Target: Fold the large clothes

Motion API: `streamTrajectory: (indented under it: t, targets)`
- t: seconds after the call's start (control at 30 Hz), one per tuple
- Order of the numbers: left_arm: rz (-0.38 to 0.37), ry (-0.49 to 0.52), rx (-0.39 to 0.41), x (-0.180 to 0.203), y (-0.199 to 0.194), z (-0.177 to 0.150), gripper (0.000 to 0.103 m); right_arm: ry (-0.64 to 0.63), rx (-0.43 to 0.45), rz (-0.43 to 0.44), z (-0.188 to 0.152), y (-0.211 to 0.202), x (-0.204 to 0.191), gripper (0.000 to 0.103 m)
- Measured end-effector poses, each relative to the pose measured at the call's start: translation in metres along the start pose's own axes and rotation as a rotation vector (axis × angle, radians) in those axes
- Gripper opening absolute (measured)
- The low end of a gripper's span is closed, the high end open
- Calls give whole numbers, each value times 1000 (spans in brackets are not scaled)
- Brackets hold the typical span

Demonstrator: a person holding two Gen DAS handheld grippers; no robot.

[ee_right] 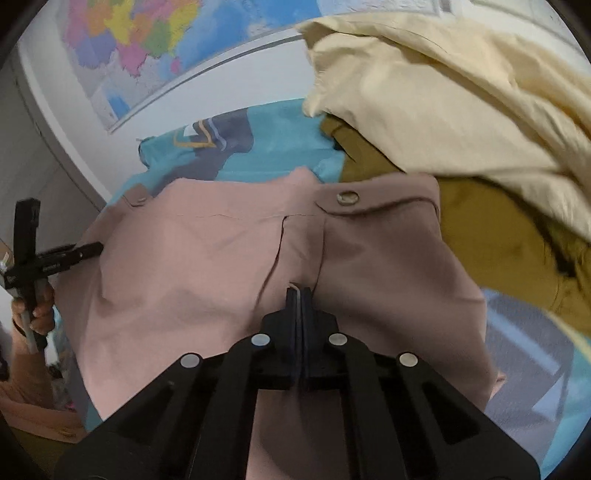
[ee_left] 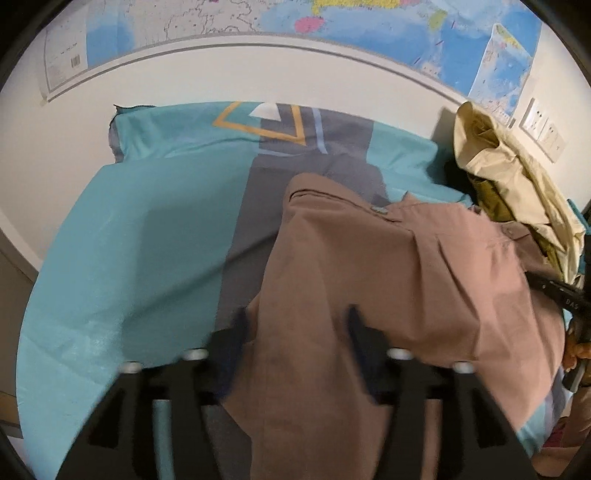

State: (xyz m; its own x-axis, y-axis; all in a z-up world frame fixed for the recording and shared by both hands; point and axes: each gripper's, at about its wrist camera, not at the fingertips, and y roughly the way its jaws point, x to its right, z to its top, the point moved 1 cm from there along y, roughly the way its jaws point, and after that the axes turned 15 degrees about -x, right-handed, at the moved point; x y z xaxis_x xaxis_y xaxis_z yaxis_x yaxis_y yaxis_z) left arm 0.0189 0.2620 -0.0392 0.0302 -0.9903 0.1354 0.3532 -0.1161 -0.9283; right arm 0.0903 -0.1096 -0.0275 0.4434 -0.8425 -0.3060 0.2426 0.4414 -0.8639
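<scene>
right wrist view shows the right gripper (ee_right: 299, 295) clenched on the soft, limp brown garment (ee_right: 207, 258), best held at hems, while the left gripper (ee_left: 297, 325) straddles it, released.

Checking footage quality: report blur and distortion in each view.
Left wrist view: heavy fisheye bending of the wall map; left gripper fingers smeared by motion blur. Right wrist view: same bending; cream garment soft, pink garment button fairly sharp.

A plain white wall (ee_left: 258, 74) stands behind. A big colourful paper map (ee_left: 369, 22) hangs on it. White wall sockets (ee_left: 543, 125) sit at the right.
</scene>
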Motion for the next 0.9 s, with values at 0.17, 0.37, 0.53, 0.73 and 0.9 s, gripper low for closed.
streamTrajectory:
  t: [0.17, 0.37, 0.53, 0.73, 0.9]
  targets:
    - [72, 45, 54, 12, -13, -2, 72, -31, 66, 20, -7, -28, -14, 43]
    - [163, 136, 108, 43, -17, -3, 77, -114, 13, -24, -2, -9, -40, 52]
    - [191, 163, 93, 52, -6, -1, 77, -123, -40, -87, 7, 23, -44, 41]
    - [195, 150, 66, 50, 7, -2, 77, -129, -37, -118, 13, 31, -44, 12]
    - [189, 141, 58, 45, 12, -1, 77, -123, -39, -122, 16, 30, -46, 5]
